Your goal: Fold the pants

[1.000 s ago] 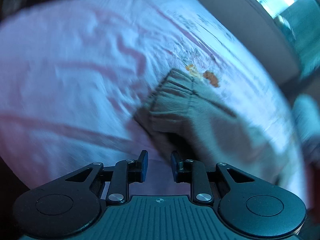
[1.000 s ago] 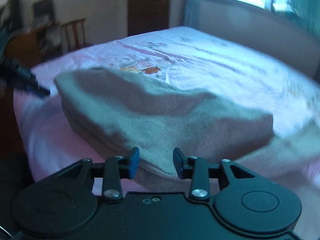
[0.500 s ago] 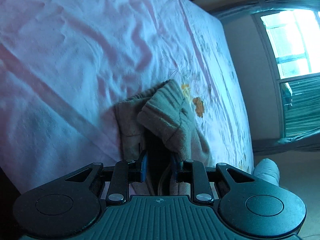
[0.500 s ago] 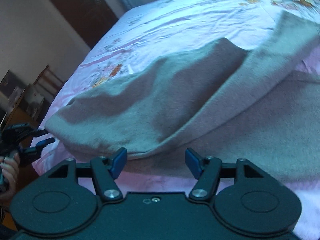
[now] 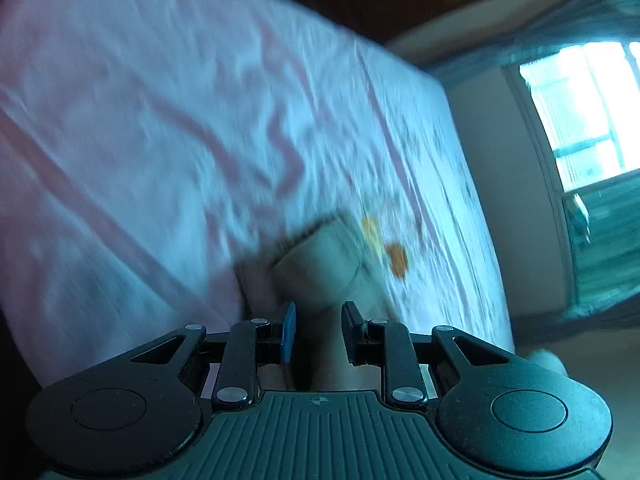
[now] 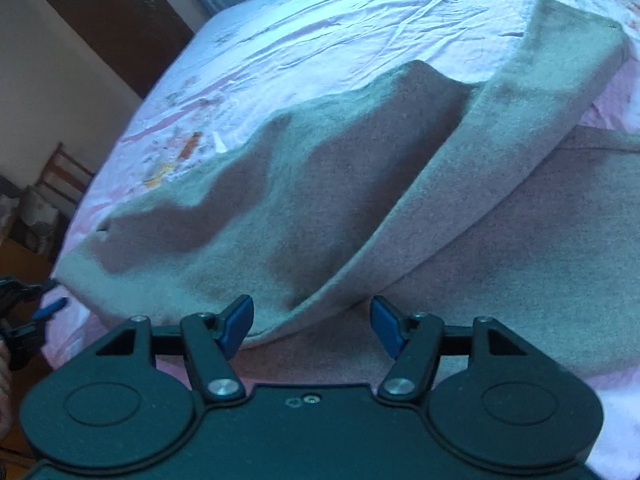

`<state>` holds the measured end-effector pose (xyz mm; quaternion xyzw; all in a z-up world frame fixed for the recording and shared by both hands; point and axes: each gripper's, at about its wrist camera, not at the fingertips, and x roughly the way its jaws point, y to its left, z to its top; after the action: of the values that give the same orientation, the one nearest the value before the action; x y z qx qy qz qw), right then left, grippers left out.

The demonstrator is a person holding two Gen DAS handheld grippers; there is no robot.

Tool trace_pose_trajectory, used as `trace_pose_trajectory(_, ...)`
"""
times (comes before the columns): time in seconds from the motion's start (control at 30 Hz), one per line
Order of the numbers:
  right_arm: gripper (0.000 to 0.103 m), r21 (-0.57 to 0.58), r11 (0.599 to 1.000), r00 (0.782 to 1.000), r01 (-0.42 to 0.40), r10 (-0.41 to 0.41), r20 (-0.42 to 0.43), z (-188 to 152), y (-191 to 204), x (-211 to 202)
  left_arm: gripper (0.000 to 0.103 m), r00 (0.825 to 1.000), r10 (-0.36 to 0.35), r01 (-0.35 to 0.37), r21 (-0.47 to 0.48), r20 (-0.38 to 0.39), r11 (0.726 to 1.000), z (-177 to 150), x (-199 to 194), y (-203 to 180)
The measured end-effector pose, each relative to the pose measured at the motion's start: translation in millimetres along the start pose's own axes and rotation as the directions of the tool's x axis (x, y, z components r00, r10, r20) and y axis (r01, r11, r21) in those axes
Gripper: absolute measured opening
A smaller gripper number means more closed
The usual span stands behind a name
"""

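Grey pants (image 6: 360, 184), pink bedsheet (image 6: 340, 28), folded over

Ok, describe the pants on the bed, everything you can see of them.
The pants are grey-beige, of a soft, fleecy-looking knit. They lie on the pink floral bedsheet, partly folded: one layer is doubled over another, rumpled, its folded edge running diagonally. That edge lies between the pads of the right gripper, which do not press it. In the blurred left wrist view, a bunched end sits between the fingers of the left gripper; whether they pinch it is unclear.
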<state>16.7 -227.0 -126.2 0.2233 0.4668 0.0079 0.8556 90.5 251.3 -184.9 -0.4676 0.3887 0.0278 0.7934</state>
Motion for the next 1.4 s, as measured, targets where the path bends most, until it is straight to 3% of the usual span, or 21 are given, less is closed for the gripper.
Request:
trace_pose_trajectory(0.17, 0.059, -0.01, 0.999, 0.999, 0.048, -0.048, -0.025, 2.2, 9.6, 10.3, 0.024, 0.995, 0.054, -0.052, 0.026, -0.08, 0.998, -0.1, 20.6, -4.5)
trace_pose_trajectory(0.23, 0.053, -0.033, 0.996, 0.996, 0.078, -0.079, -0.03, 2.4, 17.0, 13.1, 0.024, 0.994, 0.089, -0.086, 0.043, -0.064, 0.995, -5.5, 24.0, -6.8)
trace_pose_trajectory(0.3, 0.046, -0.039, 0.994, 0.994, 0.104, -0.105, -0.024, 2.3, 20.6, 13.8, 0.024, 0.993, 0.079, -0.076, 0.045, -0.085, 0.996, -8.1, 30.6, -8.7)
trace_pose_trajectory(0.43, 0.04, 0.014, 0.995, 0.994, 0.103, -0.102, -0.047, 3.4, 18.2, 20.4, 0.029, 0.992, 0.077, -0.074, 0.033, -0.096, 0.997, -14.5, 44.2, -9.4)
trace_pose_trajectory(0.53, 0.025, 0.03, 0.994, 0.993, 0.109, -0.107, -0.049, 5.7, 17.5, 25.8, 0.029, 0.992, 0.088, -0.082, 0.06, -0.095, 0.995, -16.0, 53.8, -10.9)
trace_pose_trajectory(0.6, 0.022, 0.055, 0.992, 0.991, 0.116, -0.111, -0.08, 7.4, 12.1, 31.8, 0.029, 0.992, 0.079, -0.074, 0.058, -0.098, 0.996, -14.2, 52.8, -11.5)
trace_pose_trajectory(0.77, 0.03, 0.095, 0.986, 0.989, 0.137, -0.13, -0.072, 4.3, 3.1, 18.5, 0.026, 0.99, 0.085, -0.075, 0.09, -0.11, 0.993, -12.1, 60.2, -9.9)
trace_pose_trajectory(0.8, 0.027, 0.11, 0.986, 0.99, 0.126, -0.118, -0.075, 4.6, 2.7, 21.4, 0.025, 0.991, 0.083, -0.073, 0.091, -0.107, 0.993, -11.3, 61.0, -9.7)
trace_pose_trajectory(0.83, 0.015, 0.116, 0.987, 0.993, 0.111, -0.104, -0.064, 5.1, 3.8, 23.1, 0.024, 0.992, 0.079, -0.071, 0.083, -0.1, 0.994, -10.6, 61.3, -9.6)
trace_pose_trajectory(0.9, 0.0, 0.11, 0.99, 0.996, 0.085, -0.081, -0.041, 5.0, 6.7, 24.1, 0.022, 0.992, 0.083, -0.073, 0.101, -0.1, 0.992, -8.3, 61.9, -11.8)
trace_pose_trajectory(1.17, 0.0, -0.039, 0.999, 0.997, 0.027, -0.024, 0.077, -3.4, 32.8, -18.1, 0.021, 0.993, 0.074, -0.056, 0.188, -0.088, 0.981, 8.1, 58.5, -25.4)
trace_pose_trajectory(1.3, 0.0, -0.08, 0.995, 0.996, 0.058, -0.052, 0.072, -13.7, 32.0, -16.6, 0.021, 0.989, 0.08, -0.059, 0.168, -0.121, 0.984, -1.4, 63.6, -6.6)
trace_pose_trajectory(1.4, 0.0, -0.04, 0.997, 0.997, 0.072, -0.071, 0.023, -22.0, 20.3, -1.4, 0.021, 0.989, 0.072, -0.049, 0.168, -0.131, 0.984, -6.1, 64.7, -1.7)
